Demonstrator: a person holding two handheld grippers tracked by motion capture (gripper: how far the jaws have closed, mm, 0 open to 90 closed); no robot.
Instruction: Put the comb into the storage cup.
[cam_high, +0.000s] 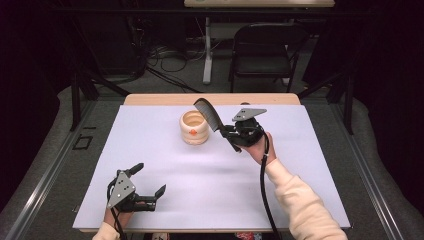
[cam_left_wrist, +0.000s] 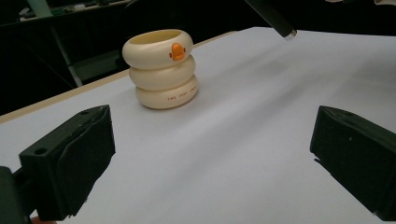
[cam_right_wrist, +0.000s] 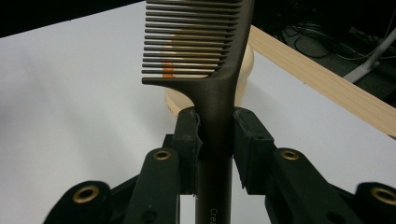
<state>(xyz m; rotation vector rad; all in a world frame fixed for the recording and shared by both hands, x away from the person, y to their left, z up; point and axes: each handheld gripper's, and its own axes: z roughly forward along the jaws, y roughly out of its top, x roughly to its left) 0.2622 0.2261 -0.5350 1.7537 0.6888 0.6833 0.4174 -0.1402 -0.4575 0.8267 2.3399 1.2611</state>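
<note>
A dark comb (cam_high: 209, 116) (cam_right_wrist: 212, 70) is clamped by its handle in my right gripper (cam_high: 231, 131) (cam_right_wrist: 215, 140), which is shut on it. The toothed end points up and to the left, over the rim of a cream cup (cam_high: 195, 127) (cam_left_wrist: 161, 67) shaped like stacked rings, with an orange mark on its side. The cup stands at the back middle of the white mat (cam_high: 210, 175). My left gripper (cam_high: 148, 181) (cam_left_wrist: 210, 158) rests open near the front left, its jaws wide apart with bare mat between them. The comb's handle tip (cam_left_wrist: 280, 23) pokes in at the top of the left gripper view.
The table's wooden edge (cam_high: 150, 99) (cam_right_wrist: 327, 84) runs behind the mat. A folding chair (cam_high: 265, 50) and a table leg (cam_high: 207, 50) with cables on the floor stand beyond it.
</note>
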